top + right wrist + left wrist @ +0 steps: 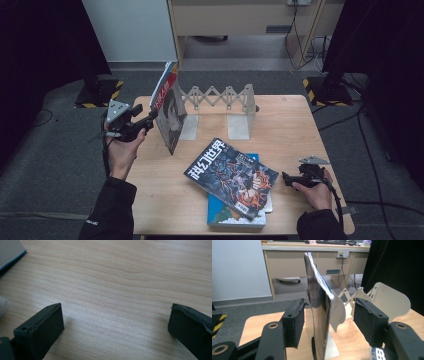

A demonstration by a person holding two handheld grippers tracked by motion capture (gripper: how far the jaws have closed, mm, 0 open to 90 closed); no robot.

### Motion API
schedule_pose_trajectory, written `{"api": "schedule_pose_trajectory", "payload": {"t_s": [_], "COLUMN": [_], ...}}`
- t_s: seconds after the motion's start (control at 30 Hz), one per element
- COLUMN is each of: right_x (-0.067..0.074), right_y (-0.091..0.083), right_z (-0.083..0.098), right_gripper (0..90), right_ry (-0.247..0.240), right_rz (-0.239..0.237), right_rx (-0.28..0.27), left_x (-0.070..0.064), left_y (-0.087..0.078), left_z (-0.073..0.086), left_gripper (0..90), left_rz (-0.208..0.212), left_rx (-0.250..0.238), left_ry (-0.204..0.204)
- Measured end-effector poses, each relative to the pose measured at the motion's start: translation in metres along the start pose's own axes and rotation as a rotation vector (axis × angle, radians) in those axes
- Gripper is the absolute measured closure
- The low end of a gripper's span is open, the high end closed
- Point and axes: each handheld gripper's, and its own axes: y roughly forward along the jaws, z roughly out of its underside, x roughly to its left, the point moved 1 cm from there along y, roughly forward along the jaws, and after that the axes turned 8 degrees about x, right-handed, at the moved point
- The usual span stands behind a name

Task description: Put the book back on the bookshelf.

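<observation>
A magazine (169,107) with a face on its cover stands upright on the wooden table (285,125) and leans on the left plate of a white expanding book rack (220,97). My left gripper (152,116) comes at the magazine's edge from the left. In the left gripper view, the magazine (319,302) rises between the jaws of my left gripper (329,307), with a gap on each side, so it is open. My right gripper (286,178) rests low at the table's right front. Its jaws (116,315) are spread wide over bare wood, holding nothing.
A dark science-fiction magazine (231,177) lies askew on a blue book (220,215) at the front middle, just left of my right gripper. The book's corner (10,250) shows in the right gripper view. The rack's far plate (387,298) stands right of the upright magazine.
</observation>
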Motion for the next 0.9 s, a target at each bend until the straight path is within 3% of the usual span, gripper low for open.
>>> {"api": "schedule_pose_trajectory", "payload": {"t_s": [0.27,0.53,0.57,0.63,0.9], "right_x": [0.0,0.0,0.0,0.0,-0.002], "right_y": [0.0,0.0,0.0,-0.001,-0.004], "right_z": [0.0,0.0,0.0,0.0,0.0], "right_gripper": [0.5,1.2,1.4,1.9,11.4], "right_ry": [0.0,0.002,0.002,0.005,0.019], "right_rz": [-0.001,0.002,0.001,0.001,0.016], "right_rx": [0.0,-0.005,-0.004,-0.001,-0.004], "left_x": [-0.001,-0.004,-0.004,-0.004,-0.011], "left_y": [-0.004,0.003,0.006,0.008,0.018], "left_z": [0.025,0.056,0.064,0.074,0.098], "left_gripper": [37.7,30.2,30.2,29.9,27.0], "left_rz": [0.043,0.081,0.102,0.116,0.122], "left_rx": [0.0,0.035,0.057,0.066,0.137], "left_ry": [0.002,-0.002,-0.033,-0.055,-0.041]}}
